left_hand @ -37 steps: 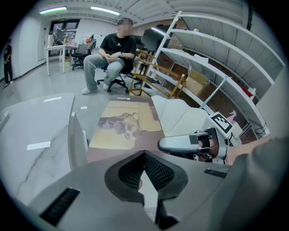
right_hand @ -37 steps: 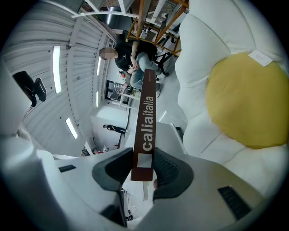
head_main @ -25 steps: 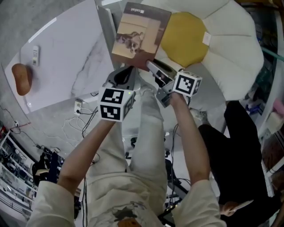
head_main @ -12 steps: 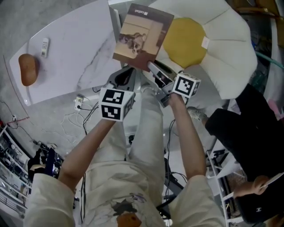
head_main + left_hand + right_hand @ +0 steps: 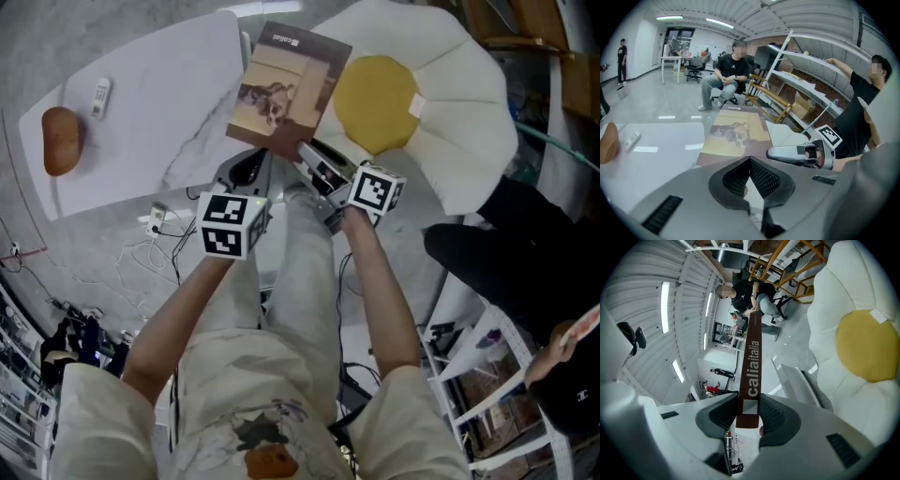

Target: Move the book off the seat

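- Brown book, spine pinched in your right gripper, hangs at 12 o'clock, between marble table and white seat.
- Your left gripper: jaws pressed together, empty, at the book's 7 o'clock.

Book farther from the seat

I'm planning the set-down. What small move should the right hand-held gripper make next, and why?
Probably swing the book a little to the left and lower it onto the white table. The right hand-held gripper is shut on its spine, the book hangs in the air by the table's edge, beside the yellow cushion, and bare tabletop lies just to its left.
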A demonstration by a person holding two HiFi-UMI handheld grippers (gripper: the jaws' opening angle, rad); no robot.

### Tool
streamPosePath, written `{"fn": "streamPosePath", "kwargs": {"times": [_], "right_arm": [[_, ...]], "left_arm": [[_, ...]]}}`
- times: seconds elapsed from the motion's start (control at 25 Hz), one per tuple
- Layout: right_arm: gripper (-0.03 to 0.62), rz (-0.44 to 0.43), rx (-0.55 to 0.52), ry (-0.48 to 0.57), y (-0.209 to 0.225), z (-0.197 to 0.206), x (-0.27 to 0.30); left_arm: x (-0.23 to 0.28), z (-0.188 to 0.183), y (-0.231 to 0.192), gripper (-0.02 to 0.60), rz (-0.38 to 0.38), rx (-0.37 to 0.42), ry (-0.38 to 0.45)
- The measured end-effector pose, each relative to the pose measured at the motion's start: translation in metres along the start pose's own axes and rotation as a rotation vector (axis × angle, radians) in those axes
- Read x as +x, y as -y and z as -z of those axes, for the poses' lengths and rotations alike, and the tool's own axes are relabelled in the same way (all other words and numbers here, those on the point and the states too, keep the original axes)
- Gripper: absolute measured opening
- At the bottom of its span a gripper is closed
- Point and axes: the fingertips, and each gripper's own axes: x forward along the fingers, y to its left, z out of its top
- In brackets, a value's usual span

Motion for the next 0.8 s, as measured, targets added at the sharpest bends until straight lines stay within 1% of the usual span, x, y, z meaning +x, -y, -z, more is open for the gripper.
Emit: {"fn": "streamPosePath", "kwargs": {"times": [0.12,0.28,0.4,0.48,0.64,0.8], "right_arm": [[0.143,0.016,0.015,-0.027,0.013,0.001,-0.004],[0.143,0.005,0.018,-0.053,0.023,0.001,-0.002],[0.143,0.013,0.021,-0.068,0.028,-0.001,-0.003],[0.143,0.009,0.026,-0.075,0.027,-0.001,-0.003],[0.143,-0.028,0.01,-0.095,0.016,-0.003,-0.002],[0.143,-0.042,-0.014,-0.123,0.014,-0.005,-0.006]], "left_arm": [[0.003,0.0,0.0,0.009,-0.015,-0.02,0.007],[0.006,0.003,-0.004,0.009,-0.034,-0.053,0.018],[0.006,0.005,-0.008,0.009,-0.052,-0.066,0.026],[0.004,0.006,-0.01,0.009,-0.067,-0.075,0.031],[0.0,0.006,-0.013,0.009,-0.101,-0.104,0.045],[0.001,0.008,-0.002,0.009,-0.113,-0.121,0.051]]}}
